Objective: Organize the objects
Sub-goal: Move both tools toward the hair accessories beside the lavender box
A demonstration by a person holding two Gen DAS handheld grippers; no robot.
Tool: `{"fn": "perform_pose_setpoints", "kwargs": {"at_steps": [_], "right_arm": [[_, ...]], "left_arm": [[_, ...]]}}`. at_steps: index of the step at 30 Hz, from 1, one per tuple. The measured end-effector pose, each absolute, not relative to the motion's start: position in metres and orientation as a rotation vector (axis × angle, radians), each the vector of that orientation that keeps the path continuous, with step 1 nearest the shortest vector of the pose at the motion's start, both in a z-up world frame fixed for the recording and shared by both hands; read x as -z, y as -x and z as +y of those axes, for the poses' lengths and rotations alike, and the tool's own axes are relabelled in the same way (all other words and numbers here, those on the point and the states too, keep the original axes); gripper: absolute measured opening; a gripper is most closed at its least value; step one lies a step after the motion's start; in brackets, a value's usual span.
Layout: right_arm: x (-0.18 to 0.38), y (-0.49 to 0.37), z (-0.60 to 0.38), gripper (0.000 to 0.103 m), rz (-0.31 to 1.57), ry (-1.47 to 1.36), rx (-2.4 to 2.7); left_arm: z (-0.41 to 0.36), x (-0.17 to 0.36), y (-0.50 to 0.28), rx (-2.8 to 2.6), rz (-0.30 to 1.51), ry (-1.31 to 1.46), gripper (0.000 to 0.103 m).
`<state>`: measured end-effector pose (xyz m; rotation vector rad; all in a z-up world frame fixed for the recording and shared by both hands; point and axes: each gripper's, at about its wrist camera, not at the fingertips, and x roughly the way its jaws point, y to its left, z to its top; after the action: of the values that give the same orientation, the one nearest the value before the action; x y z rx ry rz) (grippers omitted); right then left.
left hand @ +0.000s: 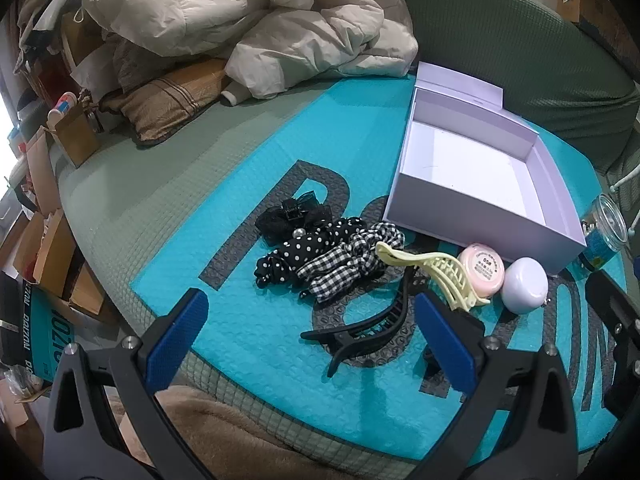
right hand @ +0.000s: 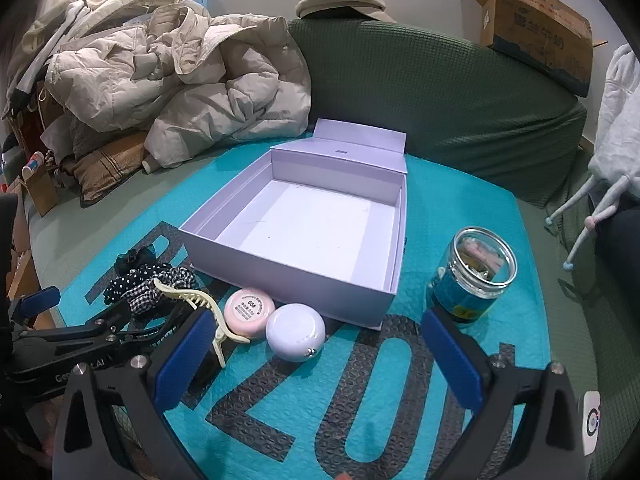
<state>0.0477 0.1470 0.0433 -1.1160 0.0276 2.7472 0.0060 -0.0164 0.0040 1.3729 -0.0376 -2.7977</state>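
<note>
1. Teal bubble-padded mat with large dark lettering (right hand: 460,208): spread over a green quilted sofa (right hand: 440,92); it carries all the task items.
2. Crumpled beige puffer jacket (right hand: 180,80): piled at the mat's far left edge.
3. Open pale-lilac cardboard box with hinged lid (right hand: 288,276): sits on the mat's centre, lid folded back towards the sofa back, interior empty.
4. Left gripper, black with blue pads (left hand: 312,344): jaws spread wide, nothing between the pads, hovering over the near end of the black plastic claw clip (left hand: 360,328).
5. Right gripper, same build (right hand: 320,360): jaws spread wide, nothing held, with the white dome just beyond its left finger.
6. Clear glass jar with blue label (right hand: 472,280): upright, just right of the box, lidless, small items inside.
7. Fabric hair ties: black polka-dot scrunchie (left hand: 304,252), black-and-white gingham scrunchie (left hand: 352,260) and black lace bow clip (left hand: 292,216), bunched together left of the box.
8. Cream plastic claw clip (left hand: 440,276): lies across the black clip, touching the pink case.
9. White glossy dome-shaped object (right hand: 294,332): in front of the box, touching the round pink cosmetic case (right hand: 248,312).
</note>
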Motion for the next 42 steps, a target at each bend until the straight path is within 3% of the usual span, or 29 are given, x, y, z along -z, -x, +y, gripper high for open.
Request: {"fn": "perform_pose_setpoints", "kwargs": {"at_steps": [42], "right_arm": [[-0.034,-0.038,0.140,0.103,0.033,1.187,-2.730]], "left_arm": [[-0.035,-0.003,-0.007,2.746,0.024,-1.439,0.103]]}}
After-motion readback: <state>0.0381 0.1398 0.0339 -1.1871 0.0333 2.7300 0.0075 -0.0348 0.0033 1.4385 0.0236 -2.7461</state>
